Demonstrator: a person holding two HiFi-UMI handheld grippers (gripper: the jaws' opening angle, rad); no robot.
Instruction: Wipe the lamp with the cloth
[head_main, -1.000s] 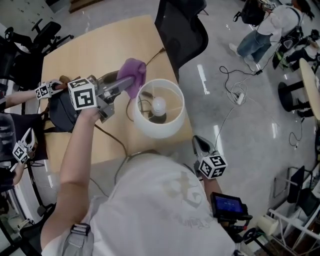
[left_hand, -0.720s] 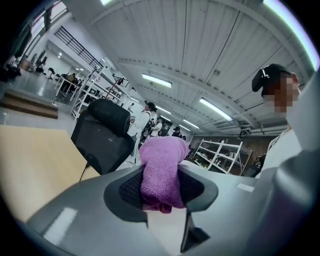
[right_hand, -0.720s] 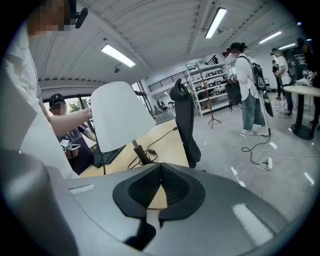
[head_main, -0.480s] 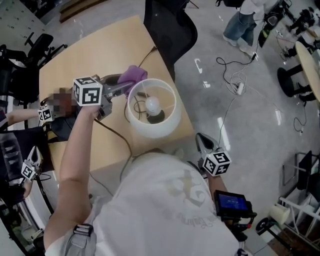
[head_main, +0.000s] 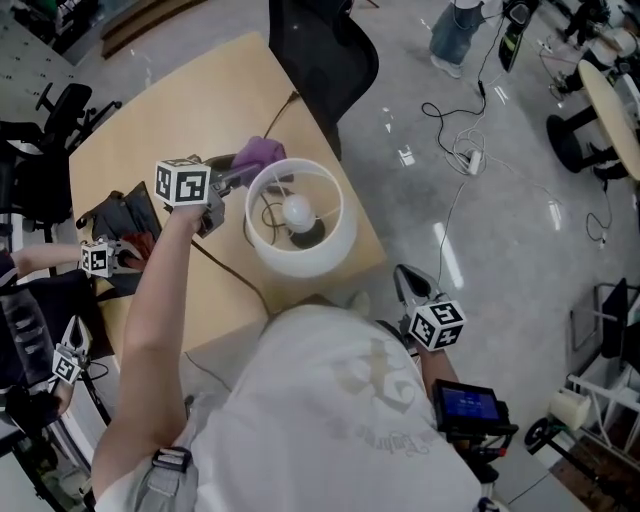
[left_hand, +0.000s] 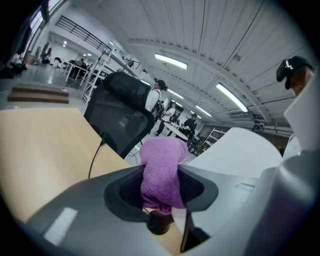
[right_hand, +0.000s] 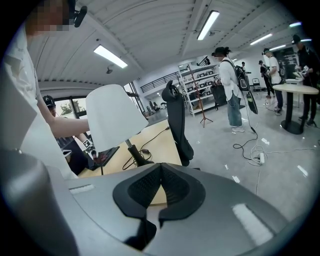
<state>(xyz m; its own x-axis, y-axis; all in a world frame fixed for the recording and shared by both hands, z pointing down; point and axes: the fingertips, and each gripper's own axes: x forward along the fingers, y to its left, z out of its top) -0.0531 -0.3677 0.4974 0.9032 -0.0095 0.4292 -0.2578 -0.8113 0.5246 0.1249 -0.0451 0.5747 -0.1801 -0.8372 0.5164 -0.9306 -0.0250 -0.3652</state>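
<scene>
Scene: A person in a white shirt stands at a light wooden surface (head_main: 170, 110) in an open workshop, a two-jaw gripper in each hand, seen from above.

Lamp: The lamp (head_main: 300, 250) stands near the surface's right edge. Its white round shade is open at the top, and the bulb (head_main: 297, 210) and dark base show inside it. From the right gripper view the shade (right_hand: 112, 117) sits on a thin dark stem.

Cloth: The purple cloth (head_main: 260, 153) is bunched at the far left side of the shade's rim, just beside it. Whether it touches the shade cannot be made out.

Left gripper: The left gripper (head_main: 243, 172) reaches across the surface towards the shade on an outstretched arm. Its jaws pinch the cloth (left_hand: 161, 165), which fills the gap between the pads and stands up past the tips.

Right gripper: The right gripper (head_main: 405, 285) is held low at the person's right side, off the surface's edge and over the grey floor. Its jaws are pressed together with nothing between them (right_hand: 161, 170).

Surroundings: A dark cord (head_main: 225, 265) trails from the lamp across the surface. A black office chair (head_main: 320, 50) stands at the far corner. A black bag (head_main: 115, 215) lies at the left edge.
</scene>
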